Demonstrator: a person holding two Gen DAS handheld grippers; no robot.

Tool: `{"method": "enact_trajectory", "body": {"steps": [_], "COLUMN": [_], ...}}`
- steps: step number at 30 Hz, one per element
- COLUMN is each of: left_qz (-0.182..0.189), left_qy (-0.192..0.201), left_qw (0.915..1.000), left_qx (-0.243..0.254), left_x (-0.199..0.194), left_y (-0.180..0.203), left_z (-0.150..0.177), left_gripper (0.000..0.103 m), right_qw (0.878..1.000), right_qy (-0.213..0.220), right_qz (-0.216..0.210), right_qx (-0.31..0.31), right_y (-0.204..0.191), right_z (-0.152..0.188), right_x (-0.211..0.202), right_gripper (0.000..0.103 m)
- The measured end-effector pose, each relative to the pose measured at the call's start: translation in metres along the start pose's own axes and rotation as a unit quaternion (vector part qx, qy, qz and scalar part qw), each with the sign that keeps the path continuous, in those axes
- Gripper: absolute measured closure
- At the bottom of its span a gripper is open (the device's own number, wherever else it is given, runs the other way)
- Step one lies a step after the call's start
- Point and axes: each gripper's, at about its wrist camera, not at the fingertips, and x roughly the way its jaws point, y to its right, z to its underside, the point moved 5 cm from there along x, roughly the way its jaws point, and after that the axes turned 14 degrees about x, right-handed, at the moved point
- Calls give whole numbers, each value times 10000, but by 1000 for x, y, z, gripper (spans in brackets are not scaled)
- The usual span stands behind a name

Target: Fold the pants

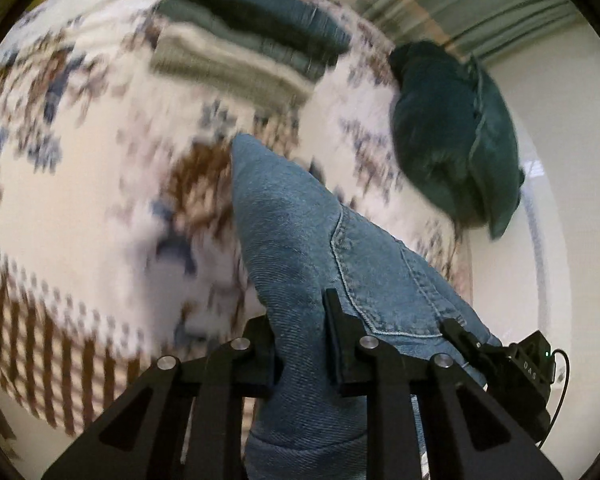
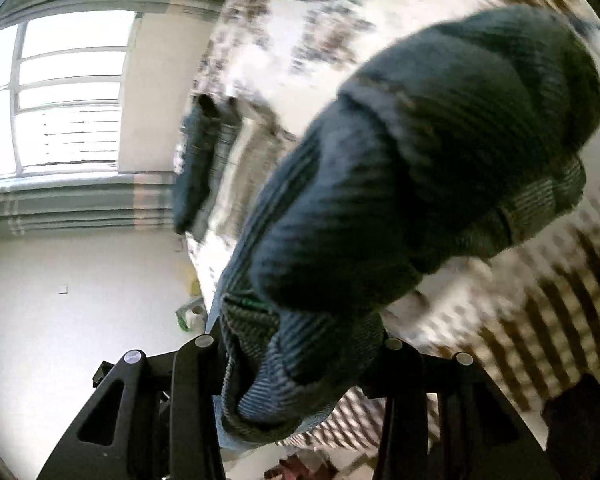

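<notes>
The pants are blue denim jeans [image 1: 300,240]. My left gripper [image 1: 300,332] is shut on a bunched fold of them beside a stitched back pocket and holds it up above the patterned bedspread [image 1: 80,184]. In the right wrist view the jeans [image 2: 420,168] look dark and fill the middle. My right gripper [image 2: 300,344] is shut on a thick bundle of the denim, which hangs over the bed; its fingertips are hidden by the cloth. Both views are blurred by motion.
A stack of folded clothes [image 1: 252,36] lies on the far side of the bed, also in the right wrist view [image 2: 200,160]. A dark teal pillow [image 1: 456,136] lies at the right. A window [image 2: 60,92] and striped curtains [image 2: 72,204] are beyond the bed.
</notes>
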Motion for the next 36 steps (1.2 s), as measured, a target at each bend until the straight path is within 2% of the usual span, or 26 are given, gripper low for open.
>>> {"method": "enact_trajectory", "body": {"steps": [4,6,10,14,16,18,19,22,25,28,31,33,34,35,36], "left_qz": [129,149,182,8,-128,-272,-370,-492,-463,-598,-1142,-1557,-1629,-1801,-1931], "left_qy": [351,592,997,1268,1216,1088,962,588,557,440,364,329,330,321,342], "left_qw": [9993,9980,9945,9908,9910,9923,9935,9968,9974,9972,9922,9859,9845,9809,9780], "left_qx": [63,152,244,477,544,517,483,245,45,72,336,512,563,658,718], "left_x": [-16,-21,-25,-9,8,31,46,83,91,83,65,52,49,40,34], "left_y": [-16,-32,-71,-118,-148,-181,-199,-244,-266,-264,-249,-238,-236,-229,-225], "left_z": [-88,-152,-263,-353,-379,-390,-389,-373,-360,-356,-353,-352,-352,-349,-349], "left_gripper": [87,87,87,87,86,86,86,85,80,75,73,64,49,30,24], "right_qw": [9993,9983,9950,9900,9886,9892,9911,9930,9930,9922,9900,9887,9876,9861,9842], "right_qy": [163,237,369,459,478,408,326,213,66,-156,-121,12,89,172,258], "right_qz": [-284,-464,-837,-1124,-1069,-958,-771,-242,-18,280,686,814,893,979,1045], "right_qx": [-201,-246,-406,-714,-946,-1027,-1039,-1133,-1183,-1203,-1228,-1260,-1287,-1334,-1406], "right_y": [-84,-126,-214,-286,-309,-325,-322,-293,-278,-276,-279,-276,-280,-294,-289], "right_z": [-14,-20,-48,-77,-90,-104,-109,-112,-105,-98,-90,-85,-87,-84,-88], "right_x": [36,63,131,213,261,312,342,380,395,399,380,359,354,352,339], "right_gripper": [59,59,59,59,59,59,59,58,53,43,34,29,27,25,22]}}
